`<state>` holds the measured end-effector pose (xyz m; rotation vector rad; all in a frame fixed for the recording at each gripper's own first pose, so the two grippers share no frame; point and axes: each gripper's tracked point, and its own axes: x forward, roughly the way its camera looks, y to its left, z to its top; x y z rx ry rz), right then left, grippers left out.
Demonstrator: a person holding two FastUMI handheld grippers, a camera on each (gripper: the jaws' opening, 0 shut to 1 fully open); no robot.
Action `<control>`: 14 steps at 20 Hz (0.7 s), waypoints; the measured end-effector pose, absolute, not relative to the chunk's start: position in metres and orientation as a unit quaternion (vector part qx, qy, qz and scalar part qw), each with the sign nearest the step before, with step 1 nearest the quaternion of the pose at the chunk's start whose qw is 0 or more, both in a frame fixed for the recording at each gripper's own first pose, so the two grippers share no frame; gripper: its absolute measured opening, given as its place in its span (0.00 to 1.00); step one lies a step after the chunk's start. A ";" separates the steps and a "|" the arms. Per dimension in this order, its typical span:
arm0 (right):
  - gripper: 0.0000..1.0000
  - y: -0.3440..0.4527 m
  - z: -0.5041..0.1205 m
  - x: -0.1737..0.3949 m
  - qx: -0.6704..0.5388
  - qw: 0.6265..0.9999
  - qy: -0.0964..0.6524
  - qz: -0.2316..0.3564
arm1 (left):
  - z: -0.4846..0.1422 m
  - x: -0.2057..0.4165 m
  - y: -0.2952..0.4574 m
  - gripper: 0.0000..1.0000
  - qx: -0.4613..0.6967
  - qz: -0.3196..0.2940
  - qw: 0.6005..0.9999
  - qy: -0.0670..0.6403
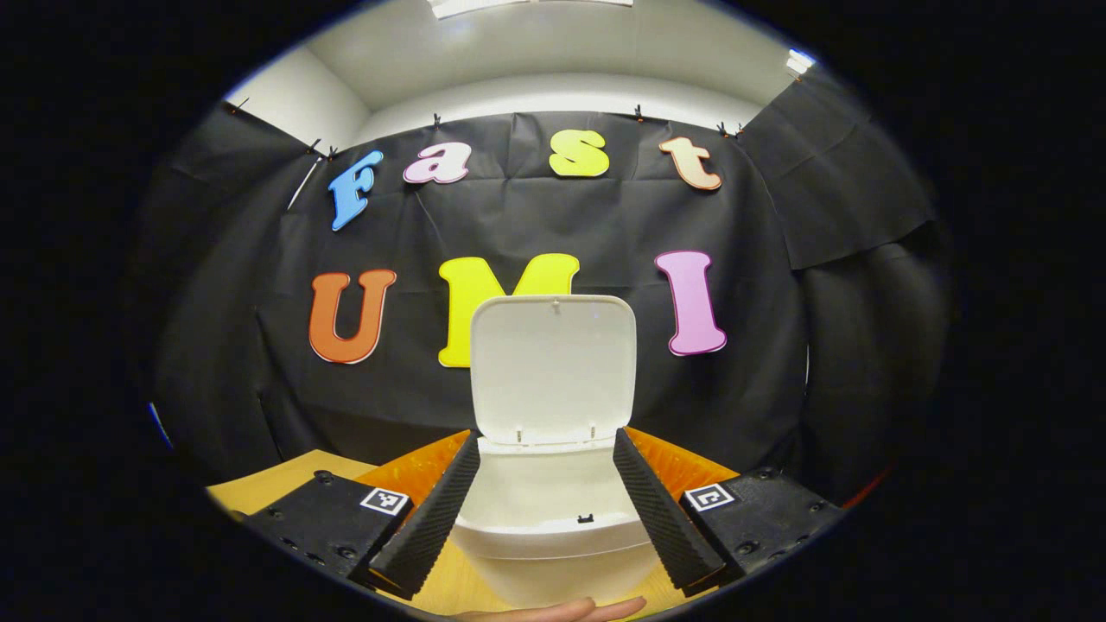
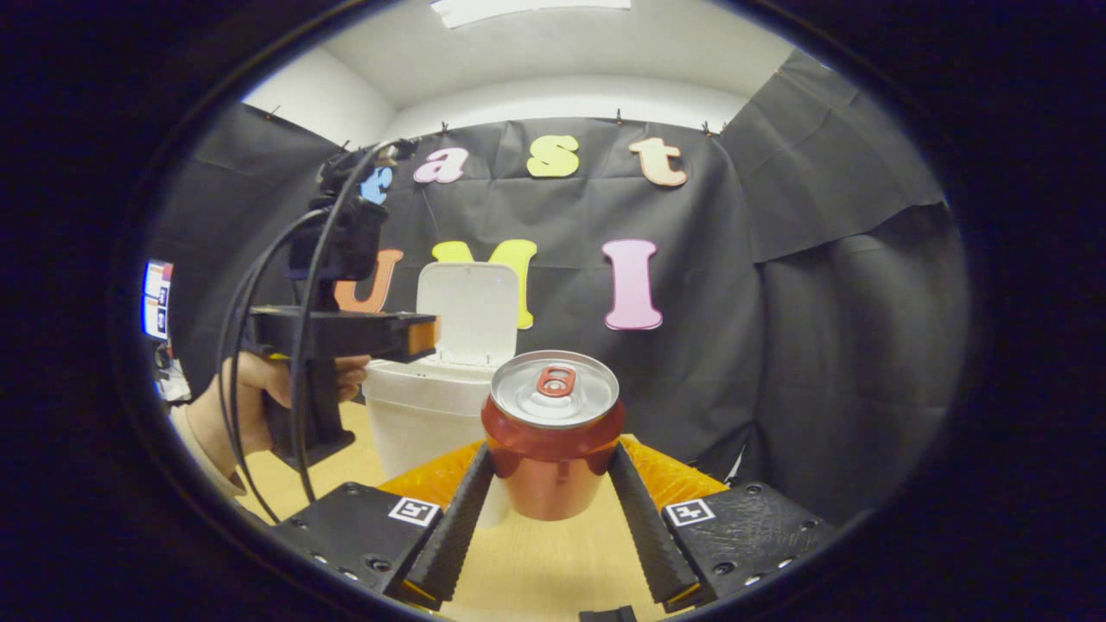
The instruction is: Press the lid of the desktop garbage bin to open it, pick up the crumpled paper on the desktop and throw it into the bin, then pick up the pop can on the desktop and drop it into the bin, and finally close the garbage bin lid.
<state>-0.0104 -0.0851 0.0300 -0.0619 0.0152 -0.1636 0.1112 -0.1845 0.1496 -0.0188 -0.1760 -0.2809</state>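
Right tool (image 2: 553, 510) clamping pop can (image 2: 553, 436), bin (image 2: 423, 415) lid (image 2: 471, 311) upright.

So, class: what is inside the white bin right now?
Its lid stands open, but the bin interior is hidden by the rim in both views. The pop can is outside, between the right gripper fingers.
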 end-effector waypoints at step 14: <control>0.80 -0.107 -0.009 0.010 -0.052 0.988 0.061 -0.129 | 0.057 0.042 -0.054 1.00 -0.003 -0.071 0.996 -0.058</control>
